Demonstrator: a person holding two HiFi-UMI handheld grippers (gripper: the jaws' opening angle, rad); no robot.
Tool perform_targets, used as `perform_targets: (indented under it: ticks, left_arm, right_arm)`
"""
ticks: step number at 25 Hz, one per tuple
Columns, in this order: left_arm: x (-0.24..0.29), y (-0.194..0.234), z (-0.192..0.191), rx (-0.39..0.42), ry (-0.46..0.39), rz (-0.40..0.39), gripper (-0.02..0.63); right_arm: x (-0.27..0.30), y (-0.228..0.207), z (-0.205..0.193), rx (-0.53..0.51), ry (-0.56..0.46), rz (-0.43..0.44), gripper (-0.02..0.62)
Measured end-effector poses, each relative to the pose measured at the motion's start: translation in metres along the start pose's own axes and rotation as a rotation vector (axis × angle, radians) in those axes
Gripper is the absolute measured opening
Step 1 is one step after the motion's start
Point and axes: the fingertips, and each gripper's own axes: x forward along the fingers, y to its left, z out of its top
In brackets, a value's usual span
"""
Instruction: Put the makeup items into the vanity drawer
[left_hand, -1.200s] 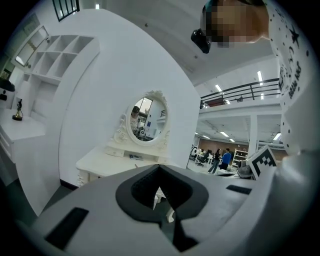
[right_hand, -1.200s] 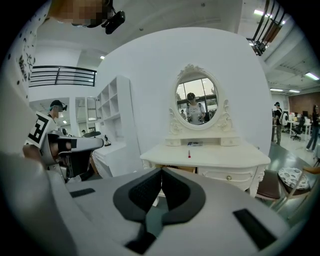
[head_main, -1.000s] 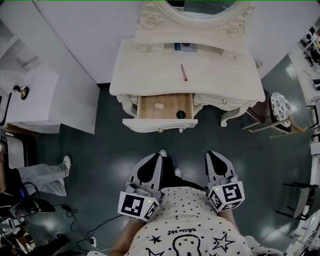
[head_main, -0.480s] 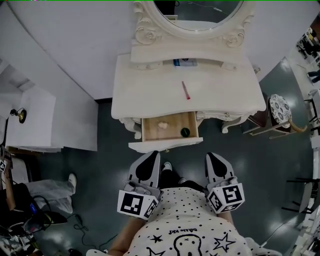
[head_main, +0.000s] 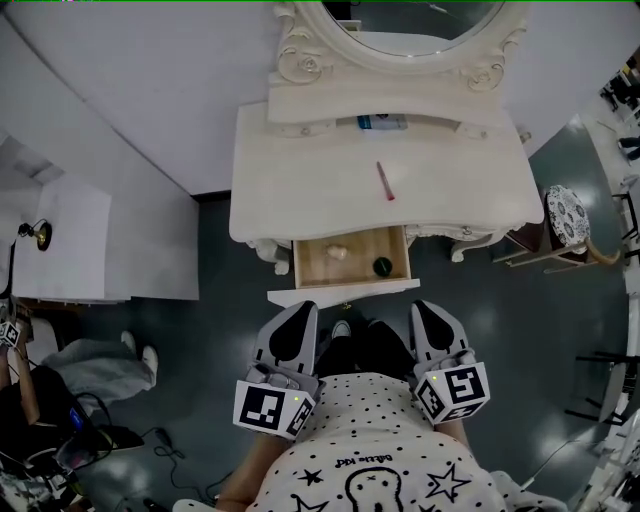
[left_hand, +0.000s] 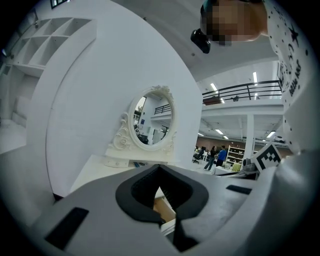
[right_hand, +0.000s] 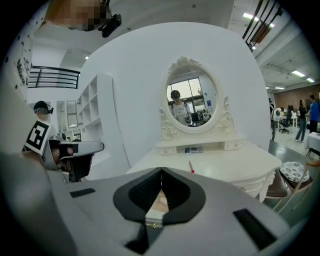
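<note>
Vanity drawer (head_main: 360, 250) open, pale item (head_main: 338, 253) and dark round item (head_main: 382, 266) inside.
Red stick (head_main: 385, 181), maybe a lip pencil, on the counter (head_main: 300, 170); left hand-held gripper (head_main: 303, 312) and right hand-held gripper (head_main: 424, 310) pressed together, empty.

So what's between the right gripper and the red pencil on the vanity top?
The open drawer, holding a dark round item, lies between the right gripper and the red pencil, seen in the head view.

The vanity counter (head_main: 450, 180) looks like painted wood: creamy white, smooth, soft sheen. Inside, the drawer (head_main: 315, 265) is bare pale wood, matt. The floor (head_main: 500, 330) is dark and pretty glossy. The left tool (head_main: 303, 312) and right tool (head_main: 425, 310) are matt grey plastic with black ribbed pads (right_hand: 147, 192). The shirt (head_main: 380, 440) is dotted cloth.
</note>
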Motion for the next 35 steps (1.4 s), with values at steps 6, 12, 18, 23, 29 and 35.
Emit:
perform_targets:
  ticks: [6, 12, 18, 23, 29, 35]
  left_arm:
    - [0.013, 0.014, 0.003, -0.017, -0.006, 0.048, -0.005]
    - [0.031, 0.023, 0.008, -0.032, -0.016, 0.118, -0.004]
    - [0.056, 0.023, 0.02, -0.035, -0.041, 0.184, -0.005]
    - [0.075, 0.02, 0.022, -0.027, -0.056, 0.23, -0.004]
    - [0.09, 0.016, 0.023, -0.029, -0.074, 0.258, -0.004]
    - [0.097, 0.015, 0.027, -0.02, -0.072, 0.236, -0.005]
  right_arm:
    - [0.021, -0.004, 0.009, -0.02, 0.016, 0.04, 0.008]
    - [0.046, -0.02, 0.021, -0.032, 0.026, 0.09, 0.008]
    - [0.069, -0.044, 0.04, -0.048, 0.03, 0.14, 0.009]
    - [0.086, -0.064, 0.045, -0.057, 0.032, 0.181, 0.009]
    - [0.096, -0.08, 0.044, -0.06, 0.05, 0.205, 0.009]
    - [0.1, -0.08, 0.041, -0.047, 0.062, 0.199, 0.009]
